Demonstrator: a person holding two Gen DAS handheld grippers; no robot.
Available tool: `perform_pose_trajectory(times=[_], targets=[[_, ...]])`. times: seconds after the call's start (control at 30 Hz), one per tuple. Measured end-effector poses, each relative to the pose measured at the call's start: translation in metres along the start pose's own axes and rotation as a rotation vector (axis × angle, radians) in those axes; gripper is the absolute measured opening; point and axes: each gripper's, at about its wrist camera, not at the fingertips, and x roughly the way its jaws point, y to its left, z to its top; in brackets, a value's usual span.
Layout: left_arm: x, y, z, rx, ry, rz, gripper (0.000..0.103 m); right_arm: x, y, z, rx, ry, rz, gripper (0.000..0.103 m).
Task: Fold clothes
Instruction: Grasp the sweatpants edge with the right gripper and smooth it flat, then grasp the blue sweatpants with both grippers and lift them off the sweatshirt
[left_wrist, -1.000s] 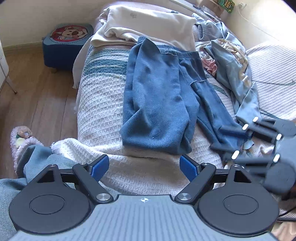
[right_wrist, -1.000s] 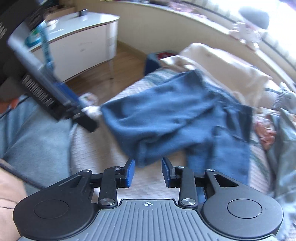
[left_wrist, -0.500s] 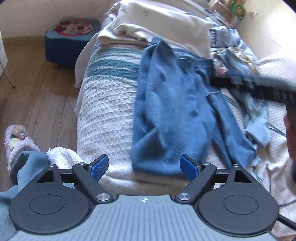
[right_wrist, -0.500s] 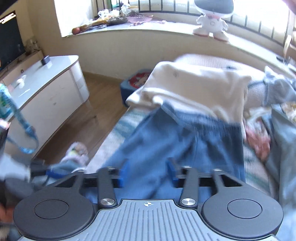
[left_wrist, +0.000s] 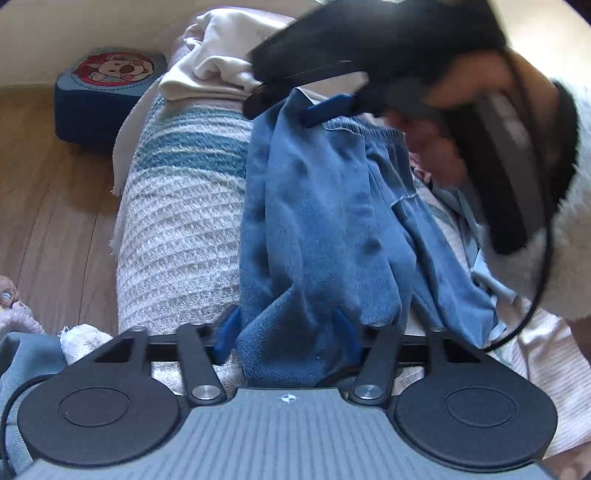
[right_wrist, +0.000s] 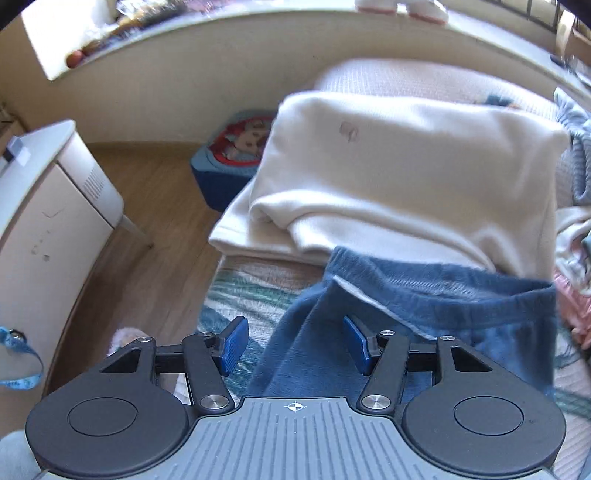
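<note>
A pair of blue fleece trousers (left_wrist: 325, 221) lies lengthwise on a bed with a waffle-weave cover (left_wrist: 177, 236). My left gripper (left_wrist: 288, 334) is open, its blue pads either side of the trousers' leg hem at the near end. My right gripper (right_wrist: 293, 341) is open over the left corner of the waistband (right_wrist: 424, 291); it also shows in the left wrist view (left_wrist: 317, 107) at the far end of the trousers.
A folded cream garment (right_wrist: 399, 166) lies just beyond the waistband. More clothes (right_wrist: 576, 258) are piled to the right. A blue stool with a cartoon top (left_wrist: 107, 85) stands on the wooden floor left of the bed, near a white cabinet (right_wrist: 48, 206).
My right gripper swung from the leg end up to the waistband and opened wider. My left gripper moved forward onto the leg hem and its fingers narrowed around it.
</note>
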Motion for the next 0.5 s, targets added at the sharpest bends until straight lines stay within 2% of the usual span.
perform_pose_trajectory(times=[0.1,0.17,0.2,0.27,0.33,0.4,0.5], targets=[[-0.003,0.001,-0.001,-0.007,-0.013,-0.024,0.04,0.02,0.011,-0.001,-0.023,0.018,-0.076,0.058],[-0.005,0.005,0.0,-0.044,-0.015,-0.056,0.021,0.027,0.014,-0.003,-0.011,0.007,-0.094,0.058],[-0.006,0.006,0.0,-0.061,-0.017,-0.071,0.018,0.028,0.015,-0.004,-0.024,-0.001,-0.103,0.057],[-0.011,0.002,0.001,-0.042,-0.028,-0.082,0.01,0.025,0.018,-0.006,-0.062,-0.017,-0.113,0.042],[-0.017,-0.002,0.002,-0.025,-0.039,-0.113,0.008,0.018,0.01,-0.007,-0.062,-0.029,-0.103,0.017],[-0.023,-0.01,0.004,-0.006,-0.05,-0.137,0.008,0.008,-0.003,-0.01,-0.046,-0.042,-0.078,0.01],[-0.032,-0.029,0.008,0.038,-0.059,-0.179,0.008,-0.017,-0.023,-0.015,-0.02,-0.088,-0.053,0.008]])
